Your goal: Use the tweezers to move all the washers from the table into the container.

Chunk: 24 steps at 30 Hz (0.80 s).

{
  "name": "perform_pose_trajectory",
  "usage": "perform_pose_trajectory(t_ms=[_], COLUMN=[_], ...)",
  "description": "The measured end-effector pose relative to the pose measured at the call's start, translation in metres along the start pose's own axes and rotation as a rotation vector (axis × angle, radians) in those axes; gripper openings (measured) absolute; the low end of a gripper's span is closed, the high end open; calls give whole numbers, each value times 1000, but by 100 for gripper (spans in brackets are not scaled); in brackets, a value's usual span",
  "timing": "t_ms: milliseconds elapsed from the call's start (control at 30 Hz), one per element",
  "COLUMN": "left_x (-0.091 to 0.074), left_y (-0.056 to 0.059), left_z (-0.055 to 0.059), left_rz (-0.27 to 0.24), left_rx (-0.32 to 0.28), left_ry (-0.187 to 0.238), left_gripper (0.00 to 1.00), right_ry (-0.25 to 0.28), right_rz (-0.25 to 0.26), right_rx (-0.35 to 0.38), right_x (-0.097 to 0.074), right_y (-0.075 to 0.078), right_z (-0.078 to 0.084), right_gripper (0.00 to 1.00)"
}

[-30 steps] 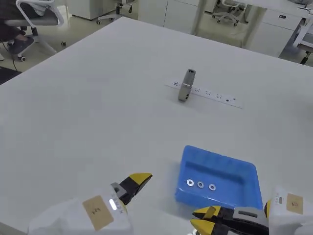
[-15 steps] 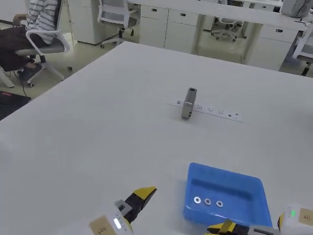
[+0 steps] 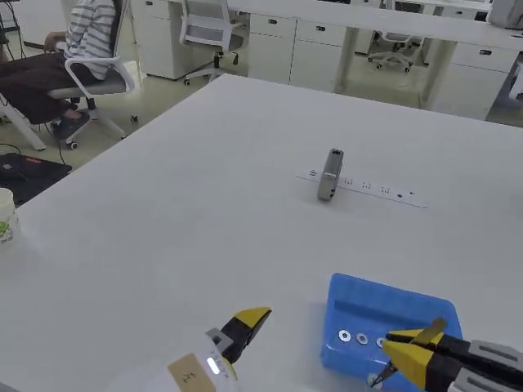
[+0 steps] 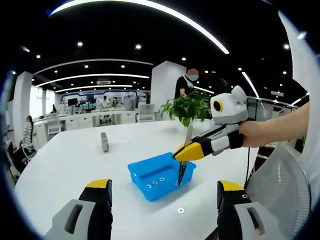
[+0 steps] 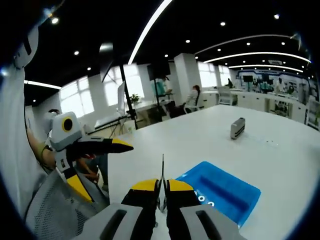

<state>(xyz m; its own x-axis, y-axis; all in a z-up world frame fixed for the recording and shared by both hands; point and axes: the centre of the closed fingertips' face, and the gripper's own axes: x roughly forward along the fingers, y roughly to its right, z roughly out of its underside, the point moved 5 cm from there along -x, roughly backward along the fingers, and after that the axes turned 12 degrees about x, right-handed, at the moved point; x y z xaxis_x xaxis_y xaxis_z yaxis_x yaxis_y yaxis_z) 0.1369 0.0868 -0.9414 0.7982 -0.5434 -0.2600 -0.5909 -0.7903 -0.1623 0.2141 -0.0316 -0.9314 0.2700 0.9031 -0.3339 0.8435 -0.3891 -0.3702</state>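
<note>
- Three washers (image 3: 362,339) lie in a short row on the floor of the blue container (image 3: 384,298), which sits on the white desk (image 3: 163,212) at the near right.
- One loose washer (image 4: 180,210) lies flat on the bare desk just outside the container's near side. The left gripper view picks it out.
- Right tongs (image 5: 162,187) are pressed together, pinching the tweezers (image 4: 182,170).
- In the right gripper view the tweezers appear edge-on, as a thin sliver running straight ahead from between the jaws, with the container just to the right.
- In the left gripper view the tweezers' long axis is close to upright. The tips point down and end at the container's right-hand rim, and the top end rises above the tongs.
- Whether the tips touch the container, or carry a washer, is too small to make out.
- In the head view the right tongs cover the container's near right corner. The tweezers' tip pokes out beneath them by the bottom edge, and the rest is hidden.
- Left tongs (image 3: 245,320) are spread wide and hold nothing. They hang over the desk to the left of the container, apart from it.
- Farther across the desk a grey block (image 3: 330,174) stands on a white strip (image 3: 376,189) whose markings are too small to read.
- Beyond the desk's far left a person (image 3: 82,33) sits in a chair, cut off by the frame.
</note>
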Motion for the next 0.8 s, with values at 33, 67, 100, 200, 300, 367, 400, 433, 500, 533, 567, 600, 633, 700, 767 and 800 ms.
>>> perform_pose_trajectory(t_ms=[33,67,100,200,300,367,400,433,500,533,567,600,633,700,767,800], left_x=[0,0,0,0,0,0,0,0,0,1,1,1,1,1,1,1], left_y=[0,0,0,0,0,-1,-1,-1,-1,-1,-1,0,0,1,1,1], left_z=[0,0,0,0,1,1,1,2,2,2,2,3,3,3,3,3], left_rz=[0,1,2,3,1,-3,-5,-6,-7,-7,-5,-4,0,5,7,6], left_rx=[1,3,3,2,0,-2,-4,-4,-3,-1,1,3,6,12,15,17], left_ry=[0,0,-1,-3,-8,-7,-9,-10,-14,-16,-18,-21,-23,-26,-27,-28], left_gripper=[88,88,88,88,88,88,87,87,87,87,87,87,87,86,86,86], right_ry=[13,35,60,108,135,150,158,163,163,163,164,163,165,168,162,158], right_rz=[-1,-9,-17,-18,-15,-11,-6,0,16,29,33,46,50,66,87,103], right_rx=[6,31,58,102,121,136,146,150,155,155,154,157,160,168,176,179], right_x=[-1,-2,-2,-6,-9,-10,-11,-11,-11,-10,-10,-10,-10,-10,-10,-10], right_y=[1,2,3,10,17,21,24,27,32,34,35,39,40,46,52,55], right_z=[-3,-7,-10,-17,-24,-27,-29,-31,-32,-32,-32,-32,-32,-32,-30,-29], right_gripper=[2,2,2,2,2,2,2,2,2,2,2,2,2,2,2,2])
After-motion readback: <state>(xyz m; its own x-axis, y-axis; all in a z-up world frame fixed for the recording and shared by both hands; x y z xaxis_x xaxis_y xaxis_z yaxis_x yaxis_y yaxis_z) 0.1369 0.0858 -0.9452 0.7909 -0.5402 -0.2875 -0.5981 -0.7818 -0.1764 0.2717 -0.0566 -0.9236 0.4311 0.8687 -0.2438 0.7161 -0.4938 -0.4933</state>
